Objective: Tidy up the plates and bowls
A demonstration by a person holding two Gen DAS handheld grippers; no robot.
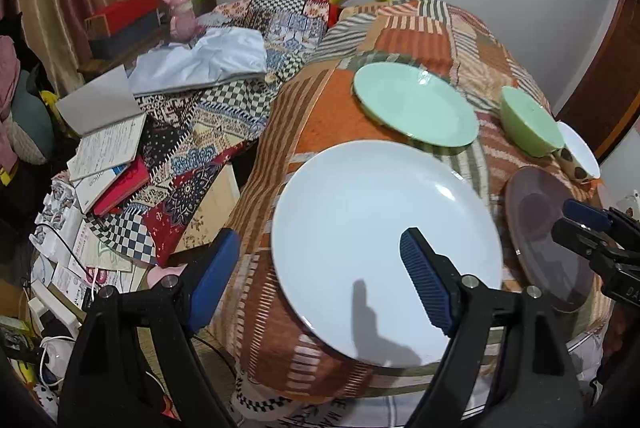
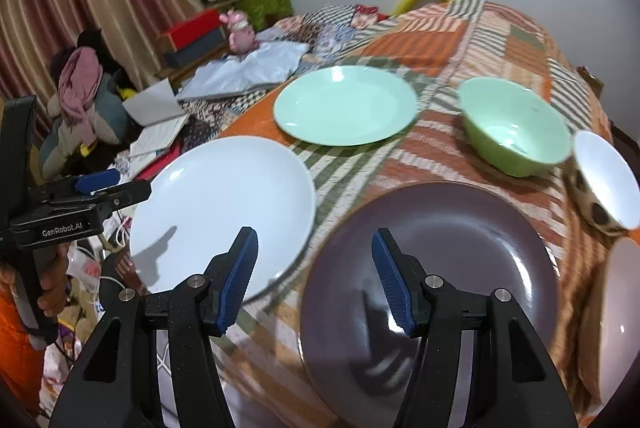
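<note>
hovering wide open, the left gripper straddles the near-left edge of the white plate; the right gripper, equally spread and empty, hangs over the purple plate just beside it; both plates overhang the near table edge, so a clumsy nudge might tip one off.

bright indoor light | fisheye edge warp, dark corners | slight blur | plate glare
</note>
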